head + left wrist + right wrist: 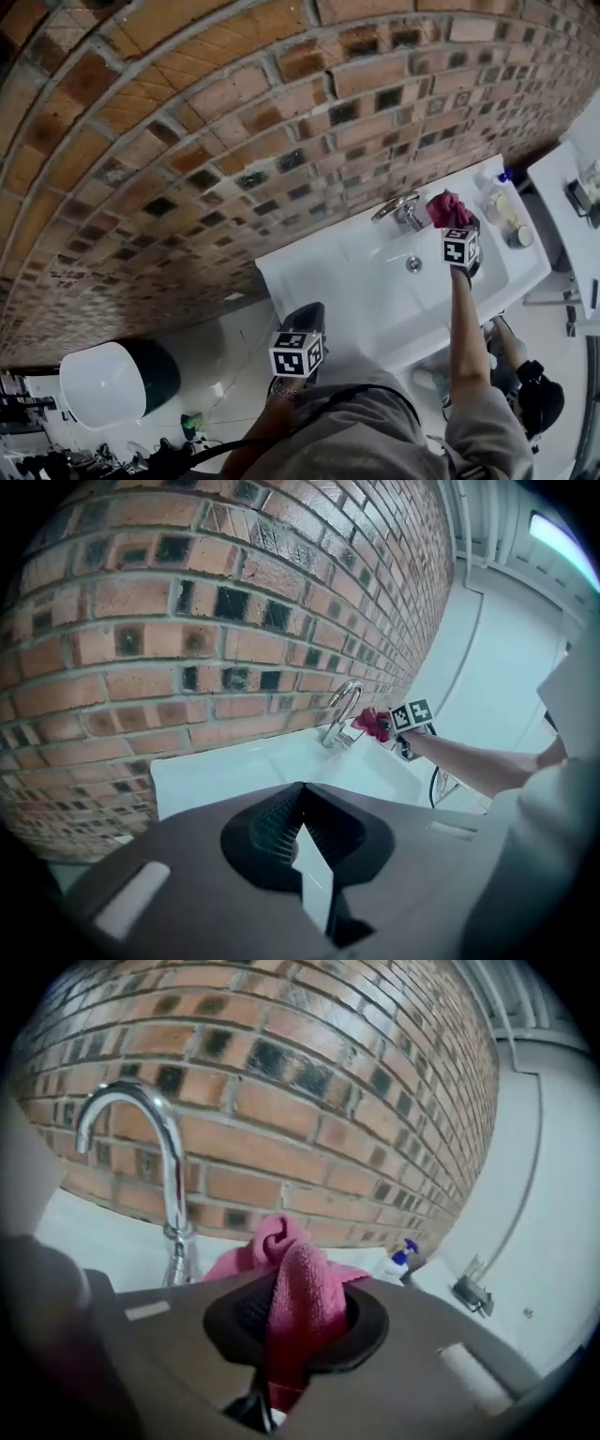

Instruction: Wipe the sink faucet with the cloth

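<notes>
While the head view puts the cloth [448, 207] just beside the faucet [401, 212], the left gripper view shows the left gripper [302, 841] closed, empty; the right gripper view shows the right gripper [298, 1321] clamping the cloth, whose loose bunch could snag the faucet and slip out

Held a pink cloth [305, 1288] pinched in the jaws of the right gripper [298, 1333], with a rolled fold bulging up and forward past the tips. Looked onto a chrome gooseneck faucet [170, 1162] standing upright just left of the cloth, near it but not clearly touching, at the back of a white sink [98, 1227] against a brick wall [319, 1082]. Showed a small white bottle with a blue pump top [397, 1263] farther off to the right, by the wall.
</notes>
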{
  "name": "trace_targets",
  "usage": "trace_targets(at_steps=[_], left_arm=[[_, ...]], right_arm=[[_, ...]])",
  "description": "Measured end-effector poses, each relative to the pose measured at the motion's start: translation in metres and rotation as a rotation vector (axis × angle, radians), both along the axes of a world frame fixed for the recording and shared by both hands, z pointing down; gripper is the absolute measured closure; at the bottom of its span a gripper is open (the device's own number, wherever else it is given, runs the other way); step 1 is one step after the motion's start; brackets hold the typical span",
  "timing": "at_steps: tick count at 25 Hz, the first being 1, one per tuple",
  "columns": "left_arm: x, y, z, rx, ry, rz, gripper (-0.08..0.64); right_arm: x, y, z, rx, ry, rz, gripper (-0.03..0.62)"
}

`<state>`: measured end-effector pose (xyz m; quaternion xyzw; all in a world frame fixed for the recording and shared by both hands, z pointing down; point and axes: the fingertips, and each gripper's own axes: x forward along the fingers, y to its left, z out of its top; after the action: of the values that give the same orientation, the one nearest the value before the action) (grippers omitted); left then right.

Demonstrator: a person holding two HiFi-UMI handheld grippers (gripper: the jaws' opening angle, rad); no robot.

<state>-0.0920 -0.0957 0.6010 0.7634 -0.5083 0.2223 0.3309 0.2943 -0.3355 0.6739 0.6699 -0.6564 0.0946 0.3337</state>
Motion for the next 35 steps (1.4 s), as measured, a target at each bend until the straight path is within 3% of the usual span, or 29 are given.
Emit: trace_targets(at_steps=[2, 4, 8, 10, 13, 15, 19, 23, 25, 28, 30, 32, 35], left_arm=[[0.006, 0.001, -0.001, 0.004, 0.003, 0.012, 0.548], [0.012, 0.002, -0.002, 0.005, 0.003, 0.025, 0.548], [0.016, 0.001, -0.003, 0.003, -0.001, 0.034, 0.548], [0.017, 0.001, -0.002, 0.001, -0.003, 0.035, 0.548], [0.022, 0.001, -0.002, -0.001, 0.000, 0.045, 0.548], [0.023, -0.001, -0.002, 0.002, -0.001, 0.050, 0.548], [0.023, -0.004, -0.003, 0.007, -0.002, 0.051, 0.548], [0.020, 0.000, -0.004, 0.005, -0.005, 0.044, 0.548], [0.017, 0.002, -0.006, 0.010, -0.004, 0.038, 0.548], [0.008, 0.003, -0.009, 0.018, -0.009, 0.021, 0.548], [0.003, 0.004, -0.010, 0.019, -0.010, 0.011, 0.548], [0.002, 0.007, -0.011, 0.021, -0.007, 0.007, 0.548], [0.001, 0.009, -0.012, 0.023, -0.001, 0.005, 0.548]], right_arm=[[0.004, 0.003, 0.024, -0.073, -0.046, -0.015, 0.549], [-0.021, 0.012, 0.047, -0.114, -0.105, -0.073, 0.549], [-0.062, 0.028, 0.068, -0.106, -0.282, 0.002, 0.552], [-0.082, 0.037, 0.079, -0.133, -0.316, -0.007, 0.552], [-0.115, 0.054, 0.077, -0.175, -0.323, -0.201, 0.552], [-0.127, 0.058, 0.059, -0.146, -0.347, -0.324, 0.552], [-0.095, 0.028, 0.022, -0.028, -0.393, -0.201, 0.552], [-0.100, 0.004, 0.033, -0.056, -0.255, -0.165, 0.551], [-0.099, -0.004, 0.034, -0.066, -0.236, -0.099, 0.549], [-0.101, -0.022, 0.028, -0.038, -0.378, -0.021, 0.549], [-0.102, -0.035, 0.024, -0.005, -0.552, -0.023, 0.555], [-0.101, -0.040, 0.006, 0.064, -0.768, -0.074, 0.555], [-0.099, -0.030, -0.049, 0.221, -1.020, -0.207, 0.555]])
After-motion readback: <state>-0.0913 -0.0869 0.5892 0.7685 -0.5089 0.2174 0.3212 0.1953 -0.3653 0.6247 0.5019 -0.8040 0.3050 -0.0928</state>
